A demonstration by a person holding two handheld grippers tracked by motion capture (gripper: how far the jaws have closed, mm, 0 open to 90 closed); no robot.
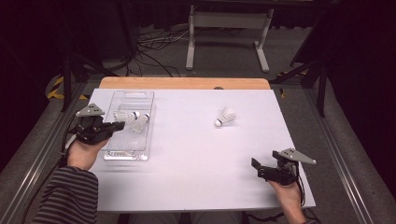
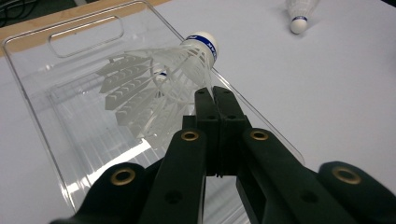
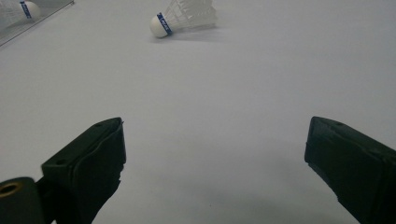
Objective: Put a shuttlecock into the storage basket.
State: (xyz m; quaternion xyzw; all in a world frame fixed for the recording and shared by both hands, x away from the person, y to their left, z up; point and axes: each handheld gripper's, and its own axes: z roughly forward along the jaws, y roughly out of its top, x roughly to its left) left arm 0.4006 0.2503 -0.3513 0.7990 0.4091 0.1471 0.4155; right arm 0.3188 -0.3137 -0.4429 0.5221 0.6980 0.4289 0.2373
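My left fingers (image 2: 214,95) pressed together, pinching the feather skirt of a white plastic shuttlecock with blue-banded cork (image 2: 163,79); it hangs above the clear plastic rectangular tray (image 2: 32,84) at the desk's left side, second shuttlecock (image 1: 126,116) lying inside; my right fingers (image 3: 212,168) spread wide, nothing between, low over the white desk (image 1: 196,154); third white shuttlecock (image 3: 183,16) lies well ahead of them.

Work surface: white table top (image 1: 196,154) with a wooden far edge (image 1: 184,83); beyond it, grey floor (image 1: 224,56) crossed by loose black cables (image 1: 156,49); a white-legged frame (image 1: 229,28) stands behind; dark surroundings either side; yellow-black floor tape (image 1: 56,88) at left.
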